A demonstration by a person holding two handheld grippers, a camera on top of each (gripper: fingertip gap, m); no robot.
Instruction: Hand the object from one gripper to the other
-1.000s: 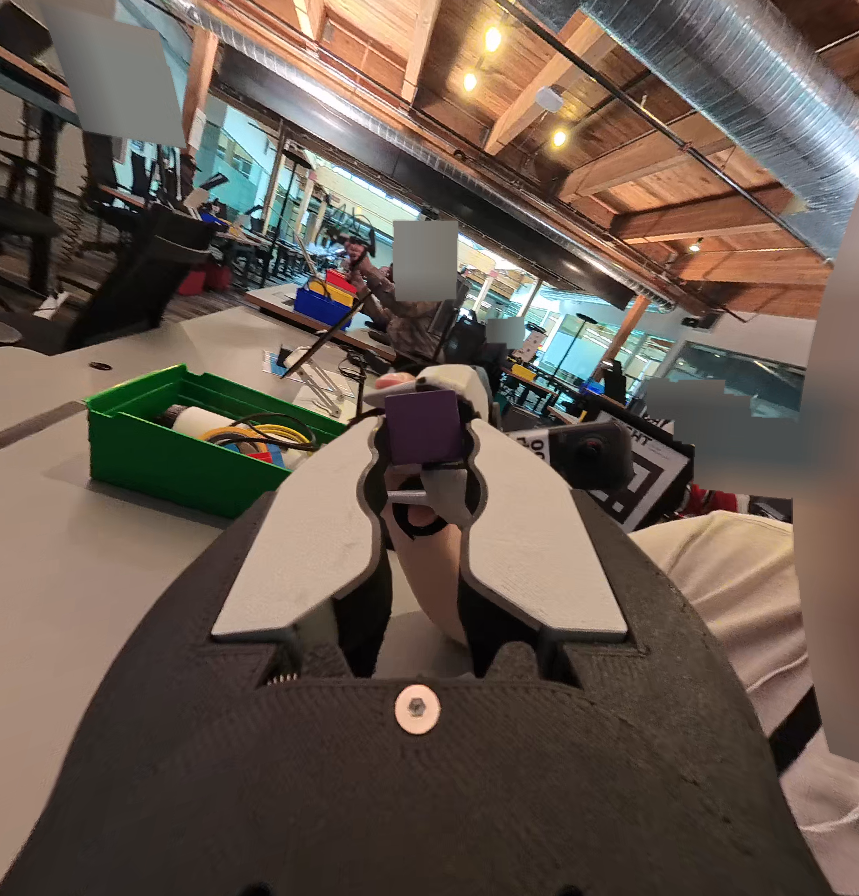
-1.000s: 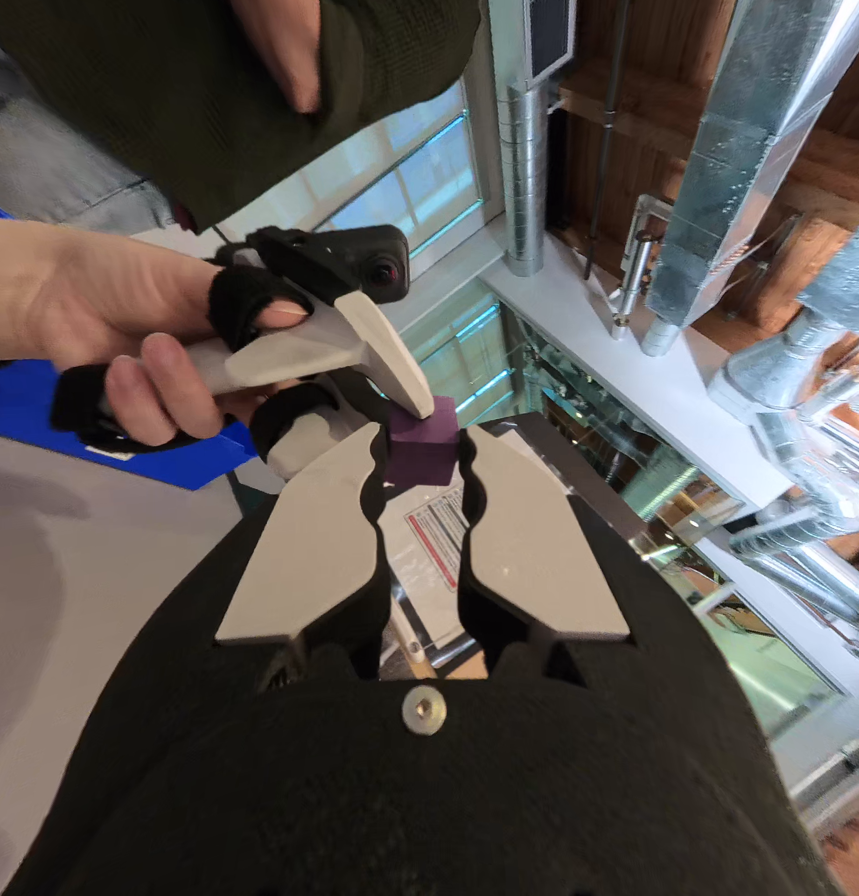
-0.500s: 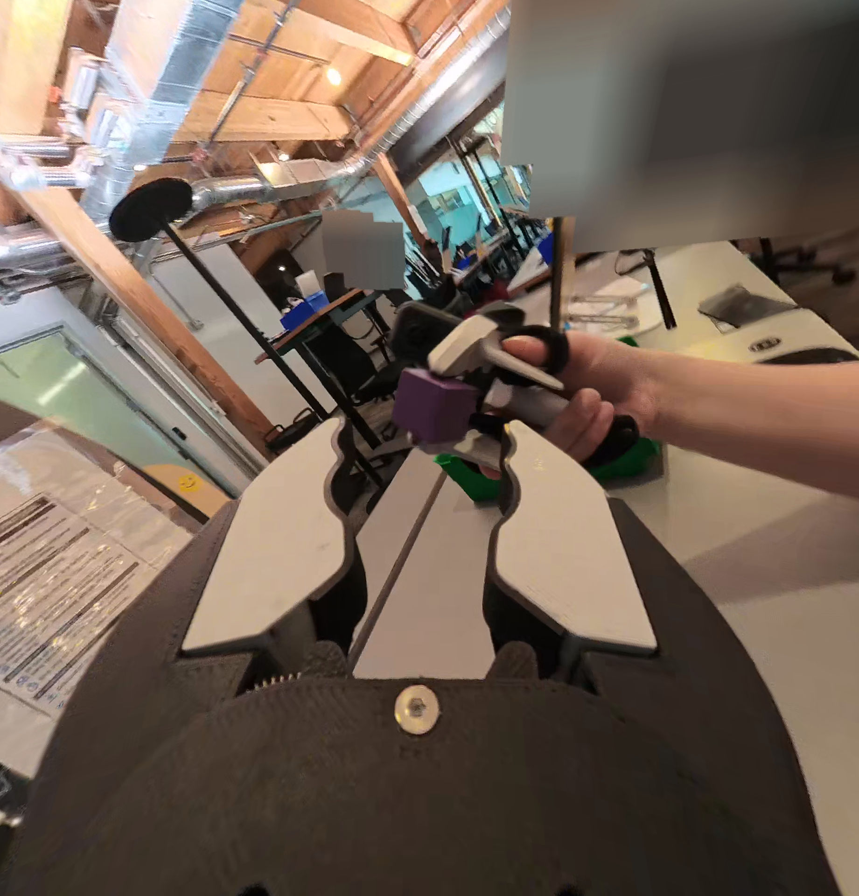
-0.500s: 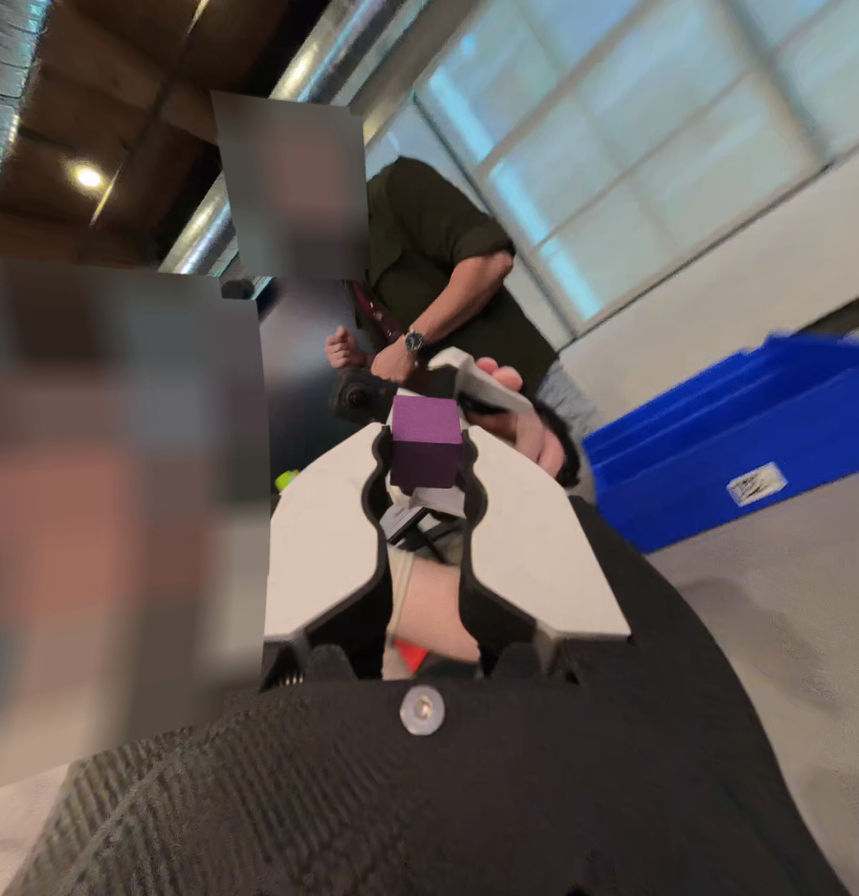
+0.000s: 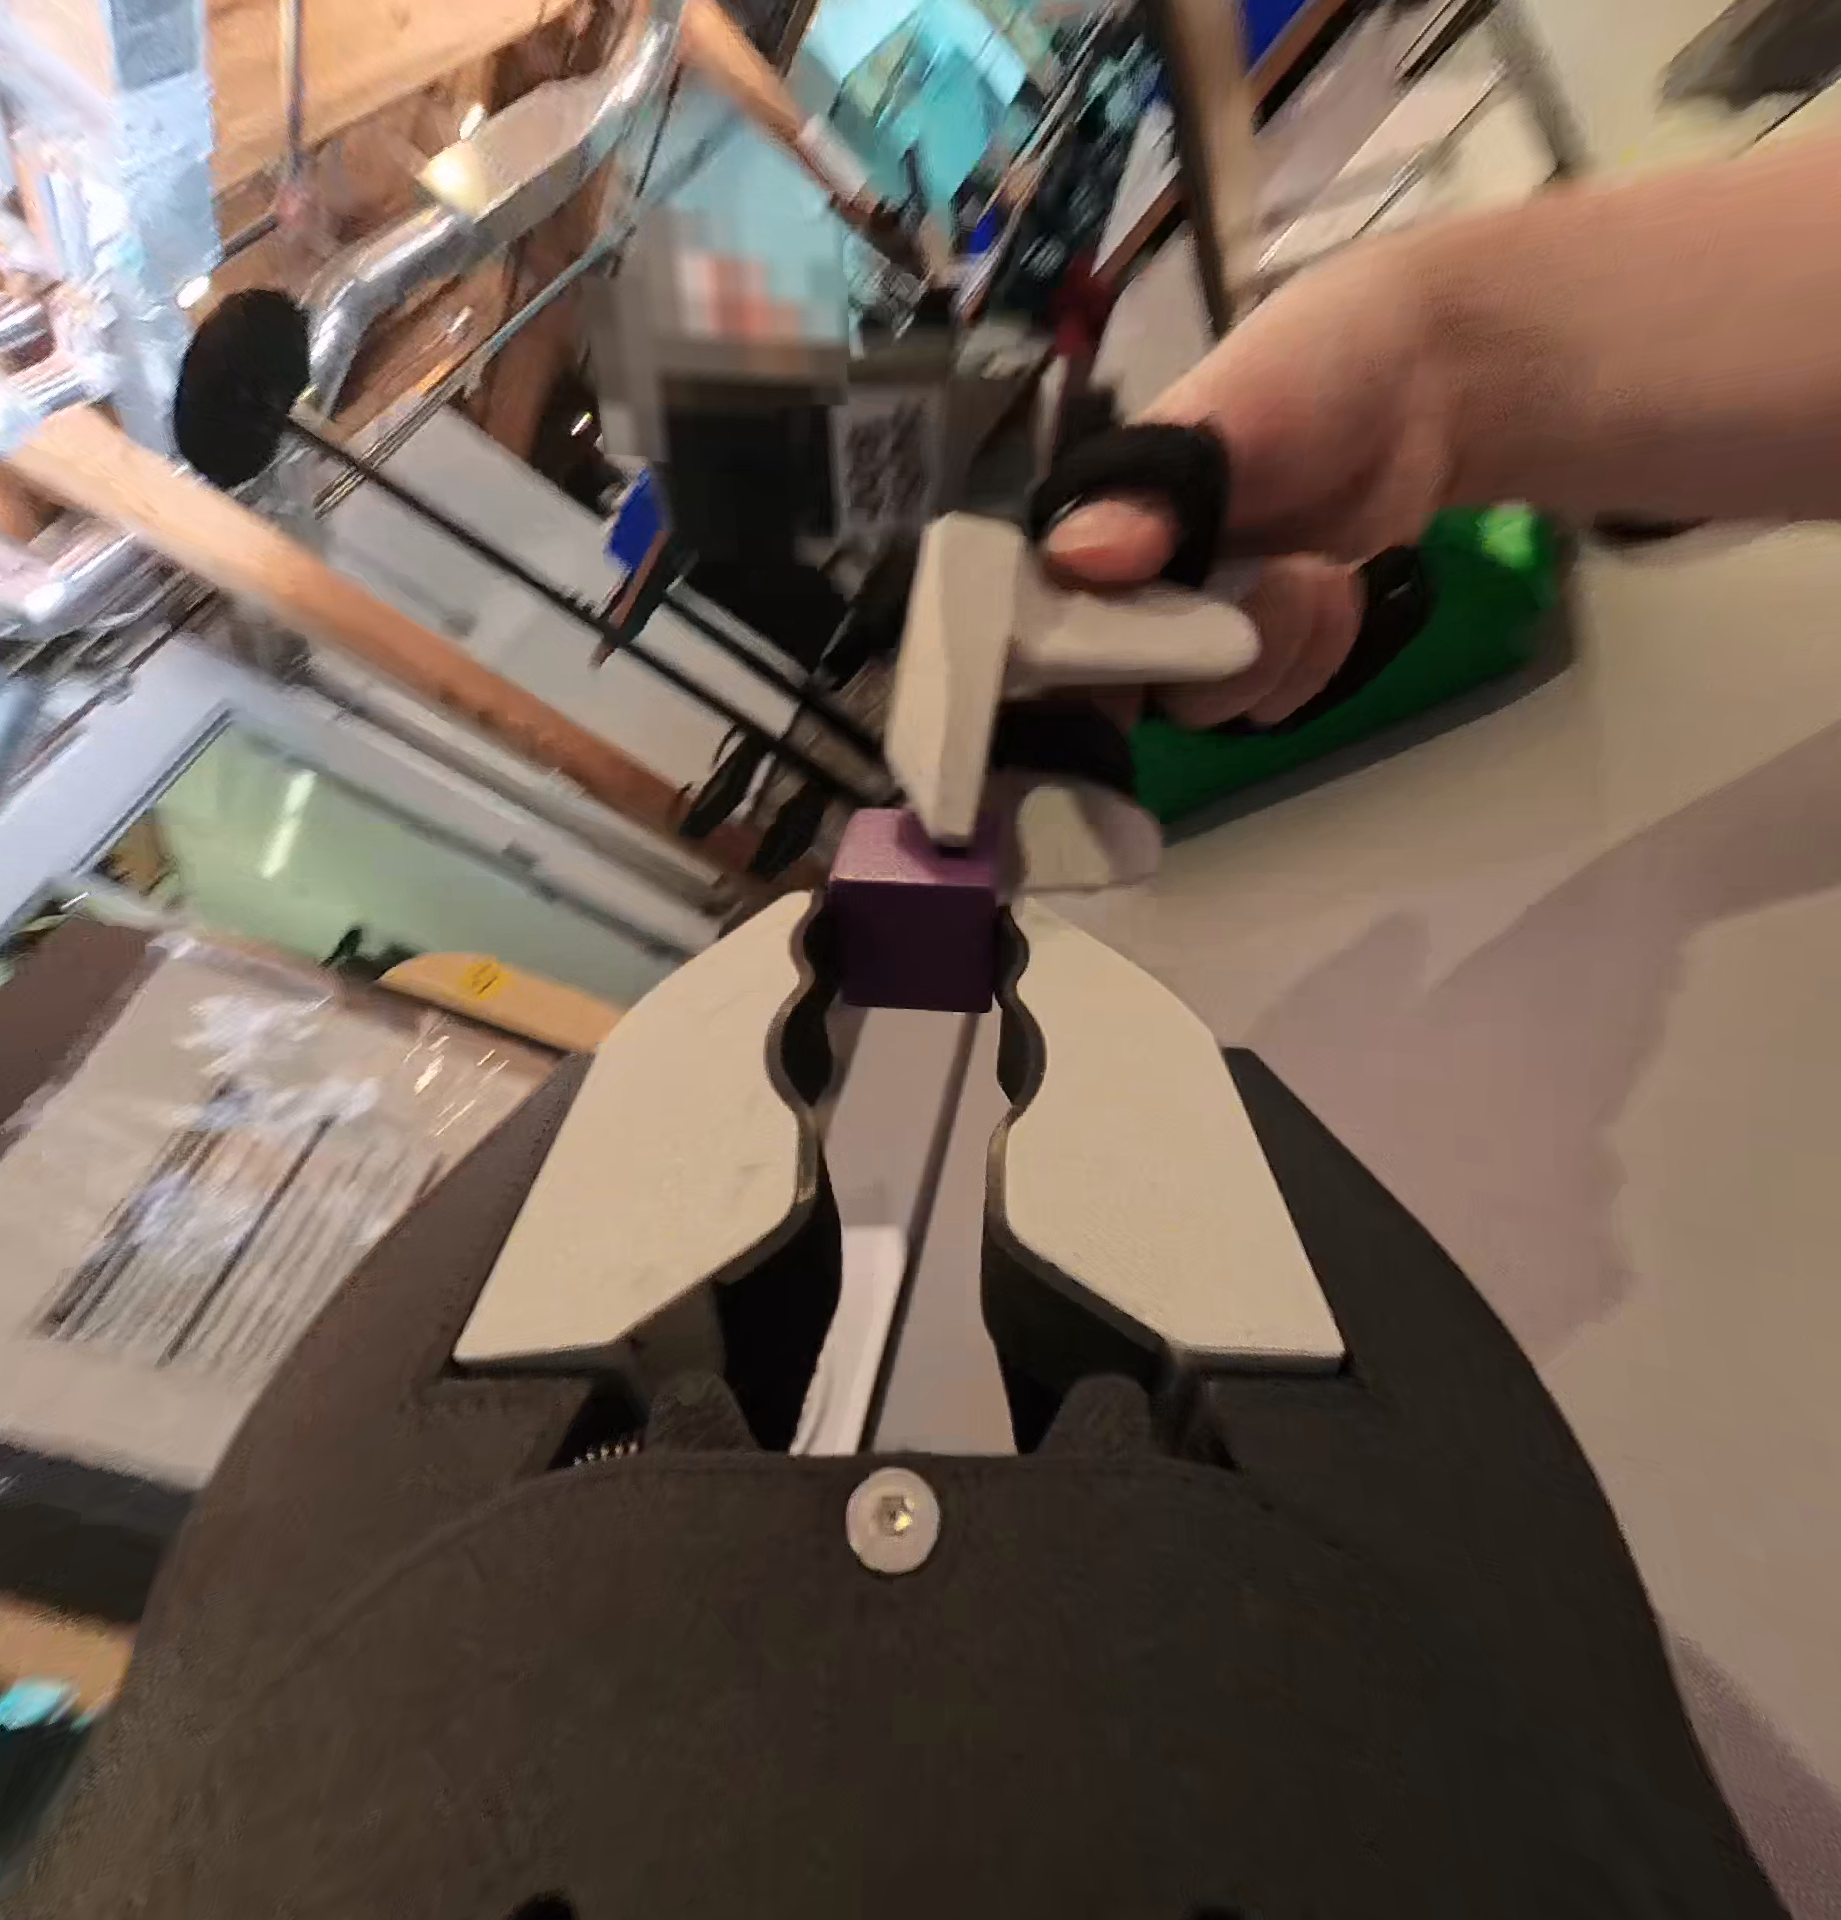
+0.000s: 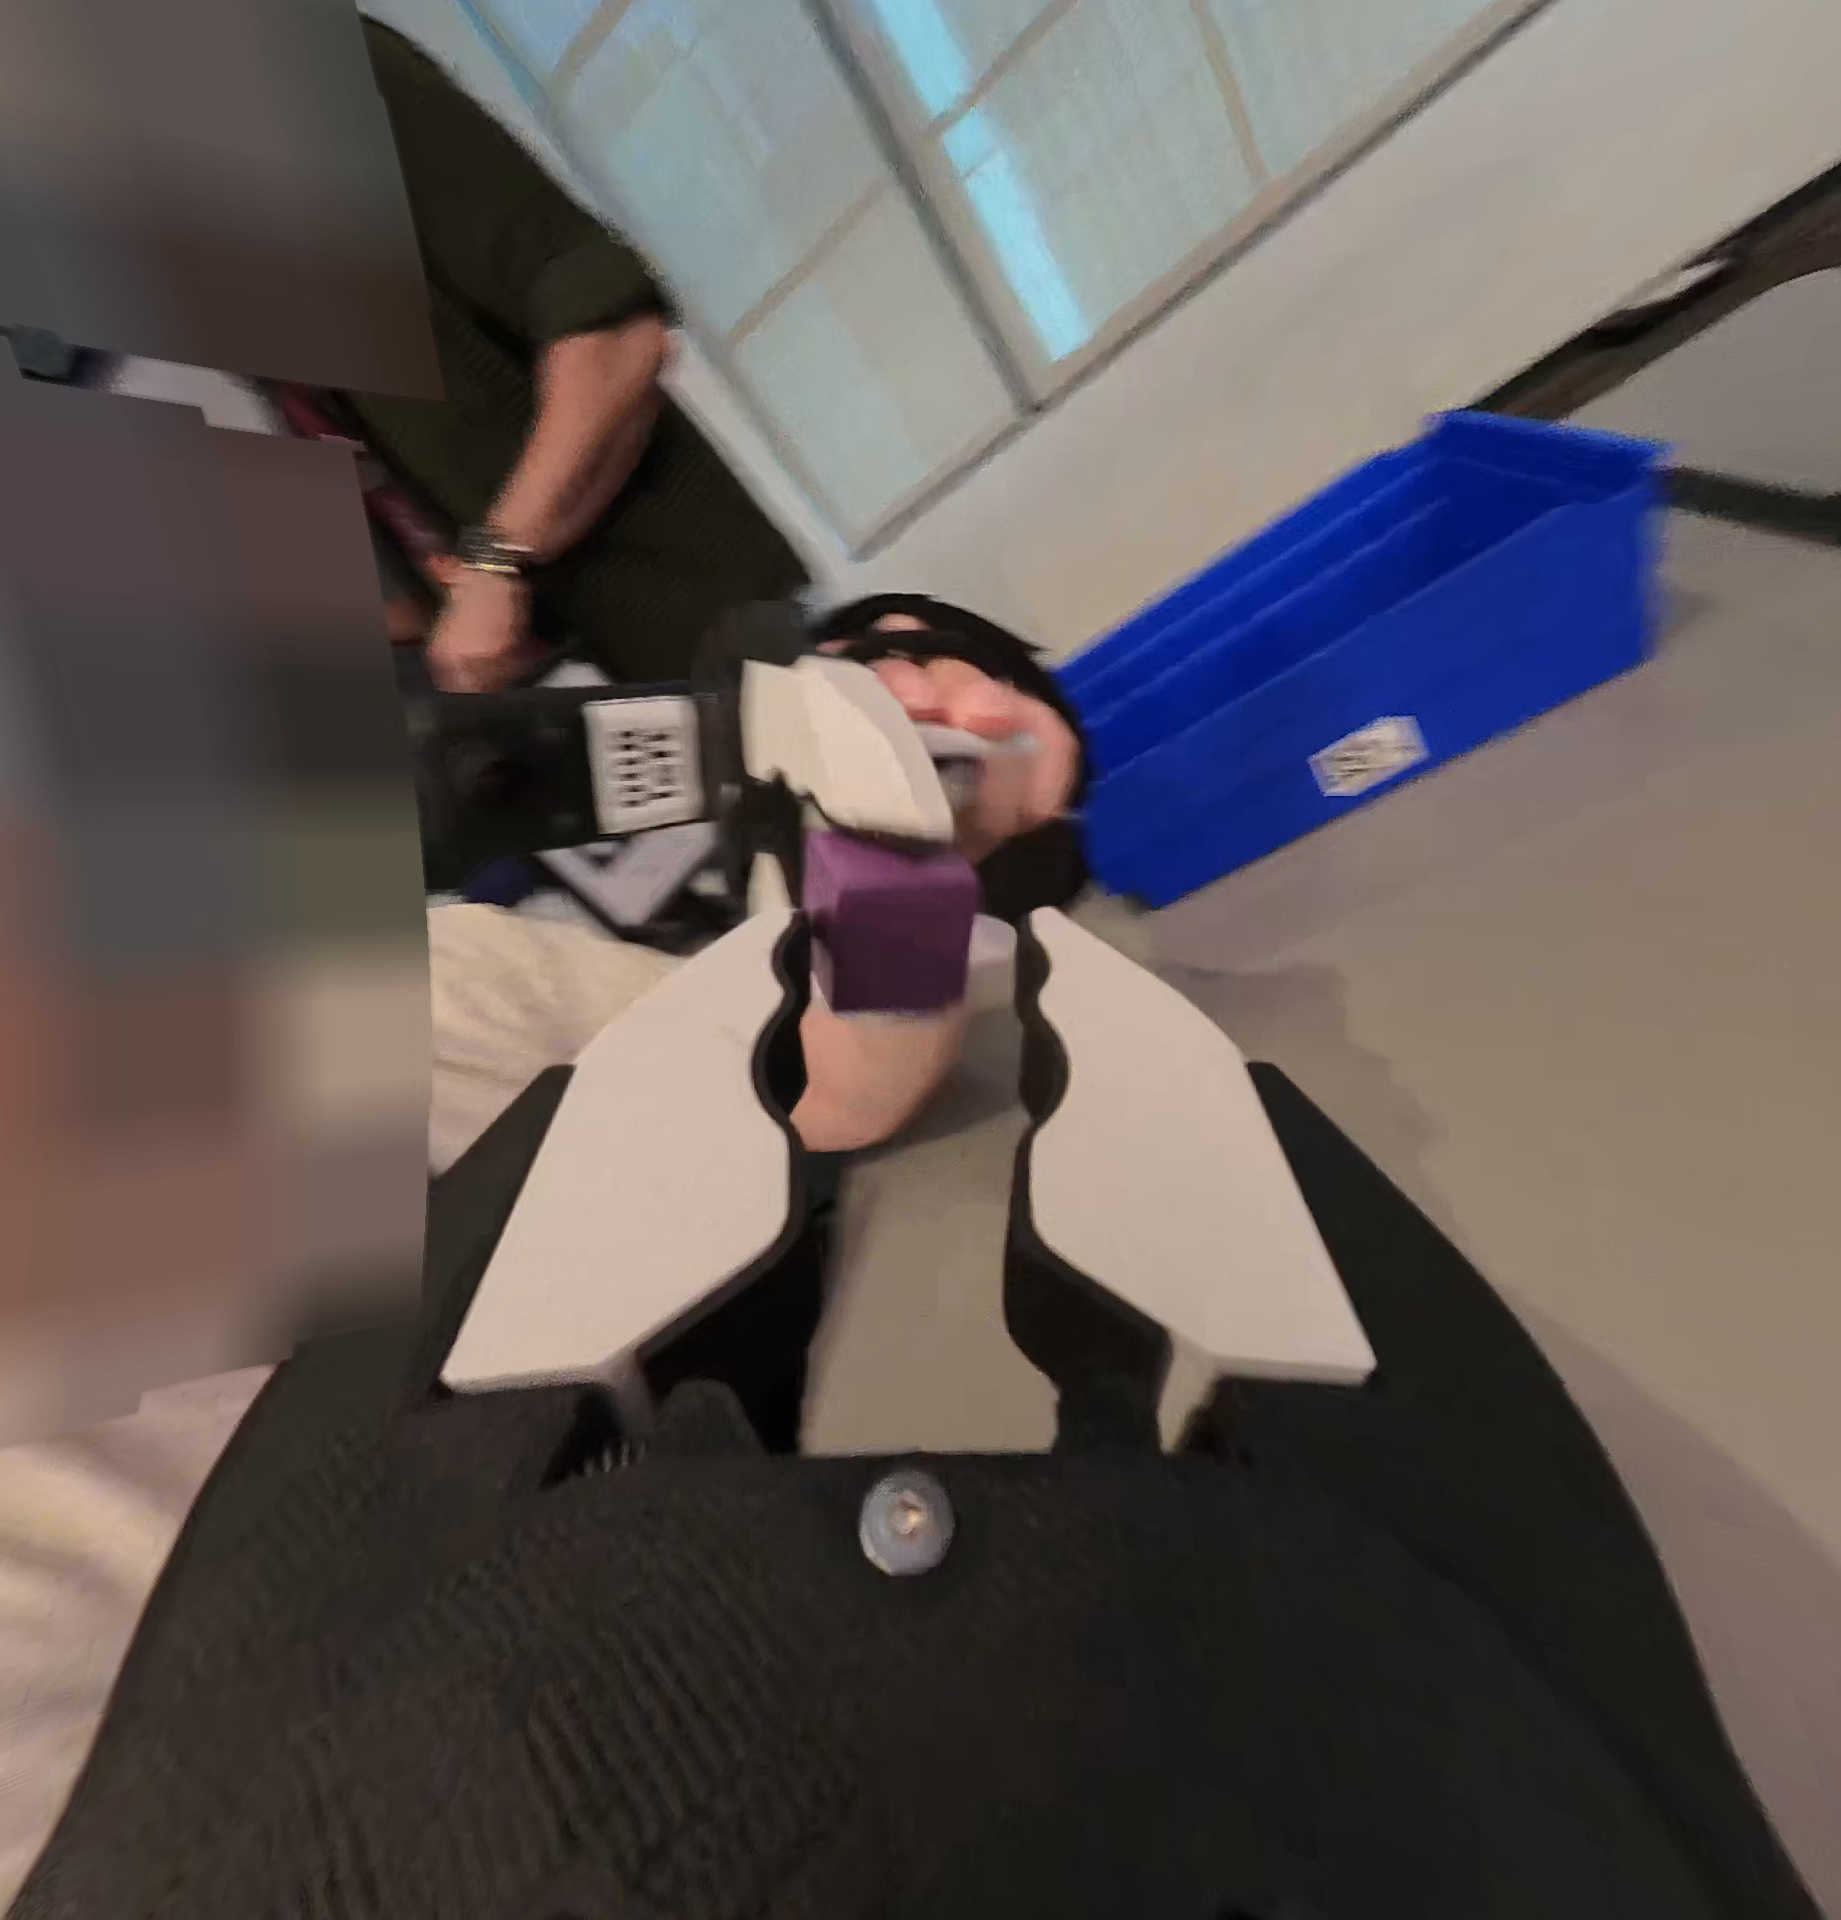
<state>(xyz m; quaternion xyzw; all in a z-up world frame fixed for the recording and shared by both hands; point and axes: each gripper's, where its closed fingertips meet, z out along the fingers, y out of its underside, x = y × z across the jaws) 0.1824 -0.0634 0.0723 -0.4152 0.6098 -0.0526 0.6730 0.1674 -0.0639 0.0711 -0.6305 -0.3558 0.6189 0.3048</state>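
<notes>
Small purple cube is clamped in left claw. Right claw fingers are apart w/ a gap at 3 o'clock; back it straight off.

matt purple cube, seemingly plastic blue bin

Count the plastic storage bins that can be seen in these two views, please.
2. One green bin is at the right of the left wrist view. One blue bin is at the upper right of the right wrist view. More may be hidden outside the views.
</notes>
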